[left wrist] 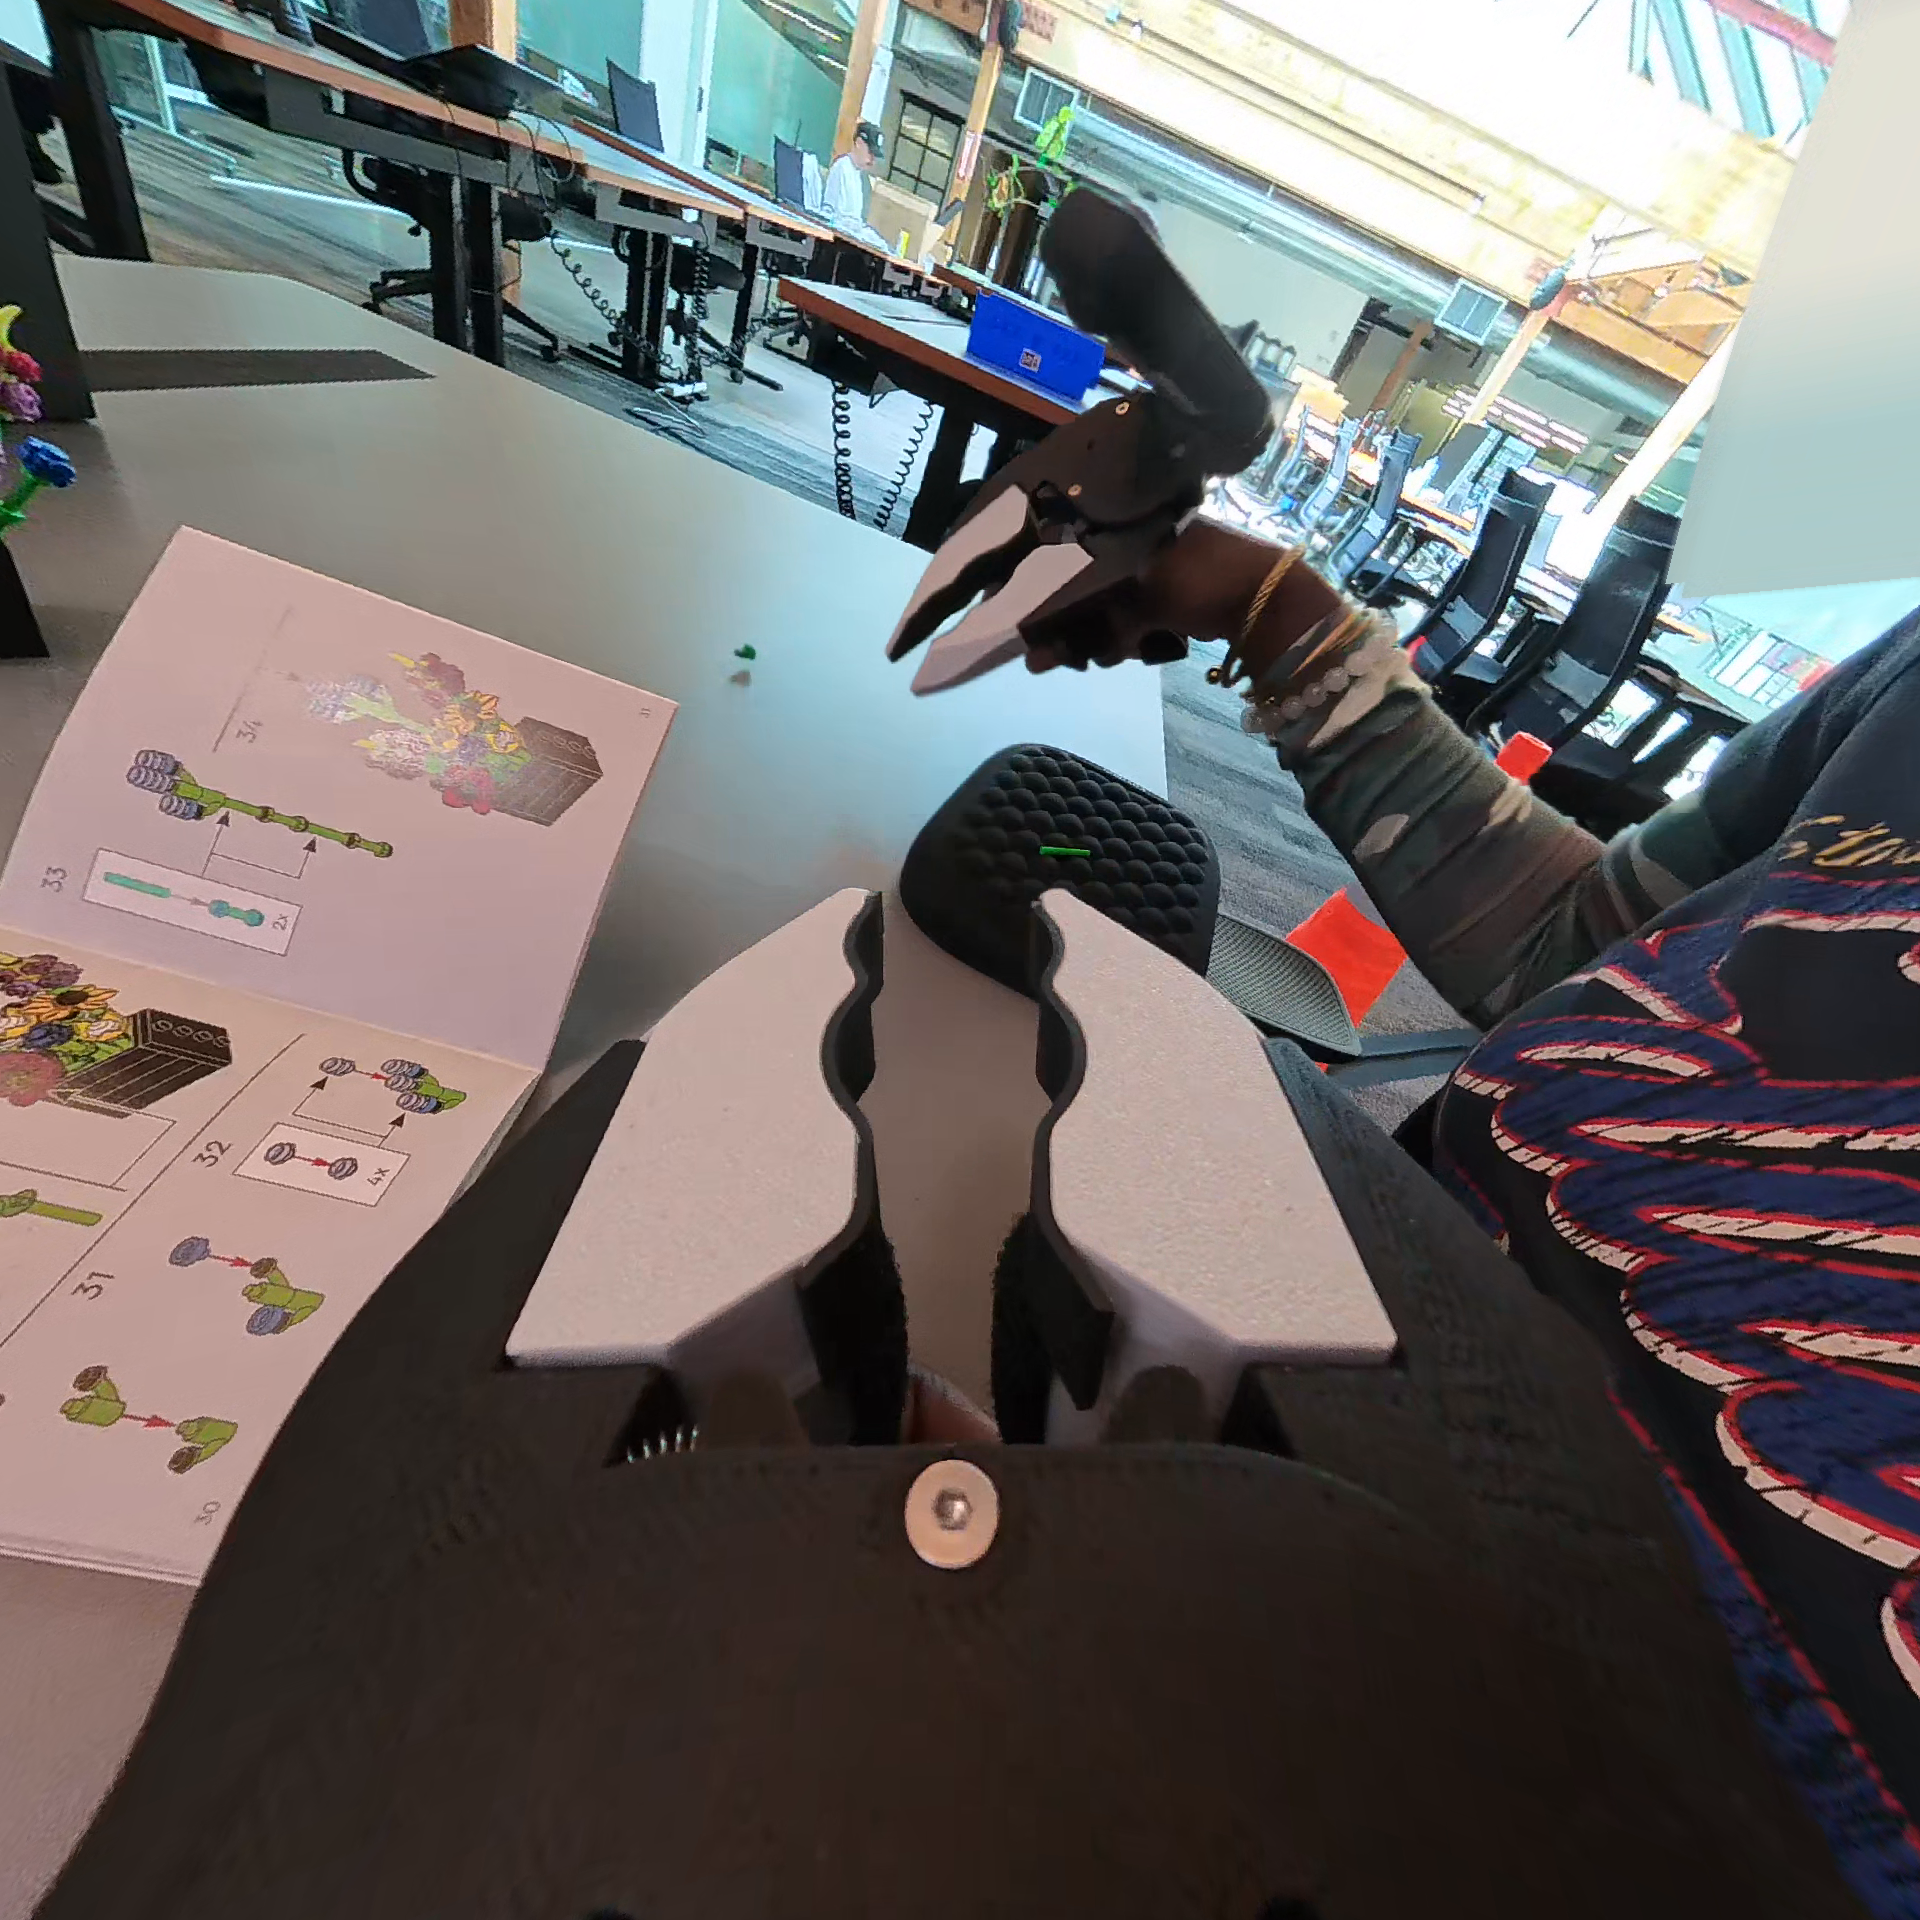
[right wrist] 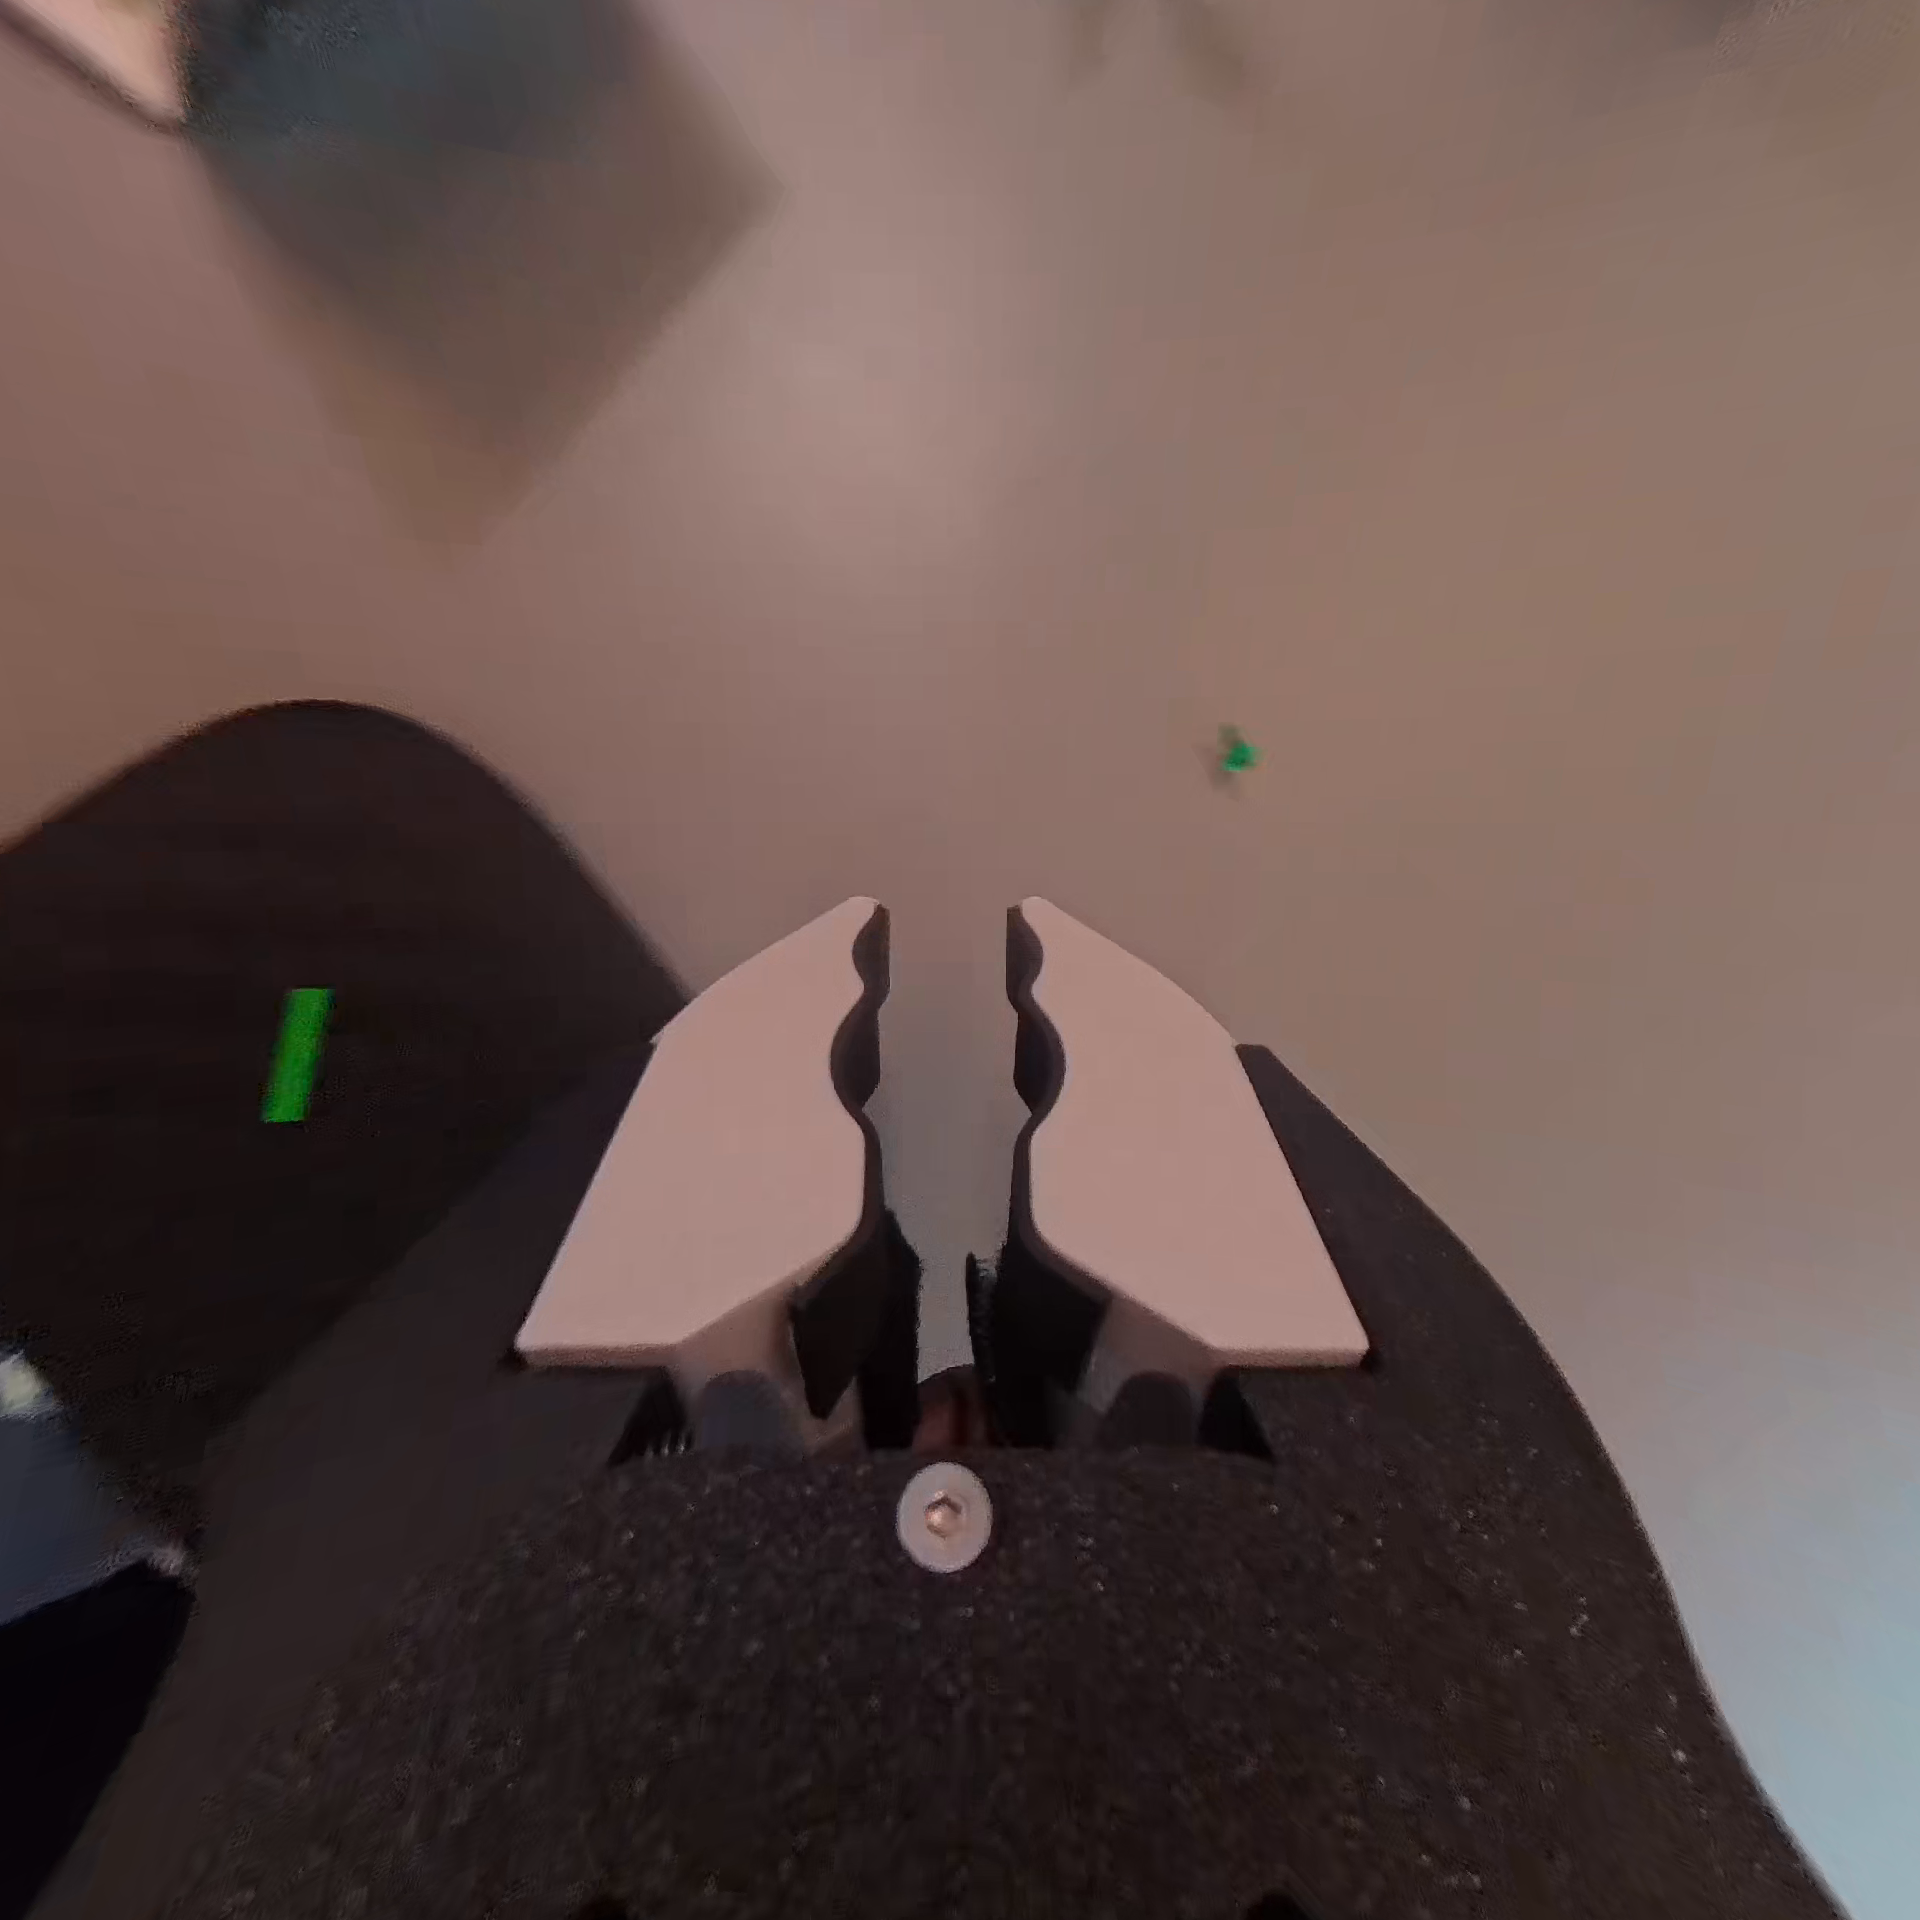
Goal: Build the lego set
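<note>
Open-plan office w/ rows of desks behind; work is done on a pale grey table (left wrist: 540, 540). Left gripper (left wrist: 956, 935) is held w/ fingers apart, nothing between them; right gripper (right wrist: 945, 925) likewise parted and empty, hovering above the tabletop. A small green lego piece (right wrist: 1236, 753) is seen lying loose, near the right tips but not touching. Instruction booklet (left wrist: 343, 831) lies open at late stem steps. A built flower bouquet (left wrist: 26, 416) stands at far left, so the set is judged mostly done; stem parts are probably left.

A black textured chair back (left wrist: 1081, 842) with a small green mark stands at the grey table's (left wrist: 520, 499) edge. Beyond — rows of desks, a blue bin (left wrist: 1034, 343), and black office chairs (left wrist: 1527, 582), perhaps mesh-backed.
</note>
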The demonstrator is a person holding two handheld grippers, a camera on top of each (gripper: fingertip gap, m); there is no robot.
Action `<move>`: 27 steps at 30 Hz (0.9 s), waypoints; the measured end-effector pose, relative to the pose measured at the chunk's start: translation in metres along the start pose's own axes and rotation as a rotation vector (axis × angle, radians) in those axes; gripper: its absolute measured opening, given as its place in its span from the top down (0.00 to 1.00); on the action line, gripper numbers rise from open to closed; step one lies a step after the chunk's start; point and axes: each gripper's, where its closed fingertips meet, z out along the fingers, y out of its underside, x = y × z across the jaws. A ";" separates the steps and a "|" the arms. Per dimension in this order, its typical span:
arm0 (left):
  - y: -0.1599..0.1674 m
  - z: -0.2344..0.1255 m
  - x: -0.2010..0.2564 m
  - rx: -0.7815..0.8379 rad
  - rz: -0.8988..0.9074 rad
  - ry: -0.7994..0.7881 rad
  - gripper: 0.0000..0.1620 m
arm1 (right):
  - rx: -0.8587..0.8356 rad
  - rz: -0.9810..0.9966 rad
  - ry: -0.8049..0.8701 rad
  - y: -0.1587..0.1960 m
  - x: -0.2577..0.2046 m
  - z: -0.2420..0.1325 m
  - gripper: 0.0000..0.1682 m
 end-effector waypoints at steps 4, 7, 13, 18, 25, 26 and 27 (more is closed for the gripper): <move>-0.001 -0.001 -0.003 0.013 -0.030 0.001 0.84 | 0.110 0.110 0.063 0.005 0.057 0.003 0.87; 0.000 -0.001 -0.004 0.010 -0.031 -0.009 0.84 | 0.137 0.107 0.069 0.004 0.073 0.008 0.87; 0.003 0.001 -0.004 -0.010 -0.008 -0.026 0.84 | 0.208 -0.045 -0.052 -0.007 0.070 0.026 0.87; 0.003 0.002 -0.003 -0.015 -0.007 -0.021 0.84 | 0.182 -0.262 -0.158 -0.011 0.071 0.039 0.88; 0.001 -0.001 -0.003 0.014 -0.007 -0.023 0.85 | 0.114 -0.320 -0.324 -0.007 0.075 0.054 0.90; 0.000 -0.001 -0.003 0.018 -0.006 -0.023 0.85 | 0.115 -0.322 -0.335 -0.007 0.074 0.055 0.90; 0.000 -0.002 -0.003 0.021 -0.007 -0.021 0.85 | 0.121 -0.319 -0.345 -0.007 0.074 0.055 0.90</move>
